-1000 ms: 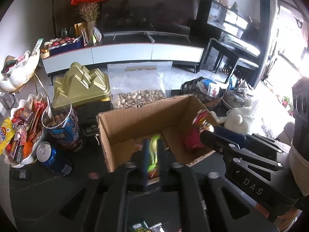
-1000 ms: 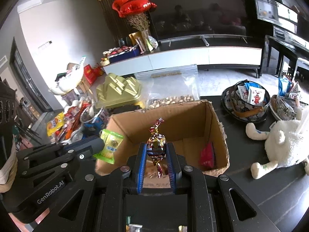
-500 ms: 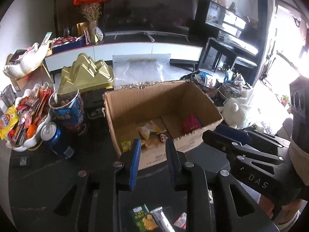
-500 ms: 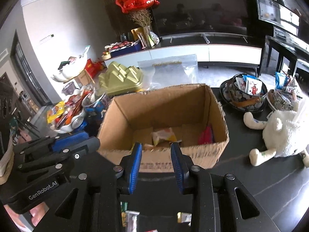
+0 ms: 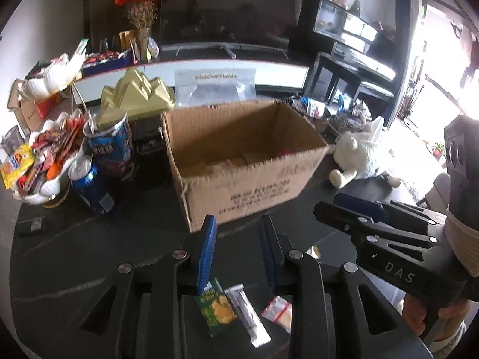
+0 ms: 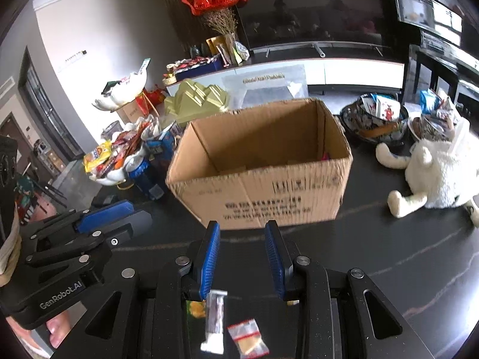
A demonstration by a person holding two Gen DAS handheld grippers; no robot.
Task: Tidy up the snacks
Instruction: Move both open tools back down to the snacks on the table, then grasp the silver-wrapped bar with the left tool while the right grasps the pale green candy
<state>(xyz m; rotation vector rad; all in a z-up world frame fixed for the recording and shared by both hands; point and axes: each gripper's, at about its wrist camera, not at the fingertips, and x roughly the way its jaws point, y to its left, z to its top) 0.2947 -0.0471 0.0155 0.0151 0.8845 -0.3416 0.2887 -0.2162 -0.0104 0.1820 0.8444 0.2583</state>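
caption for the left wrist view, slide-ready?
Left gripper open over loose snack packets, facing the cardboard box.

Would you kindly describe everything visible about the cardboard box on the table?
The cardboard box is plain brown corrugated card, open-topped and upright on the dark table. Dark print, too blurred to read, marks its near wall. A red packet and pale wrappers show inside. It sits beyond both open grippers, untouched by them.
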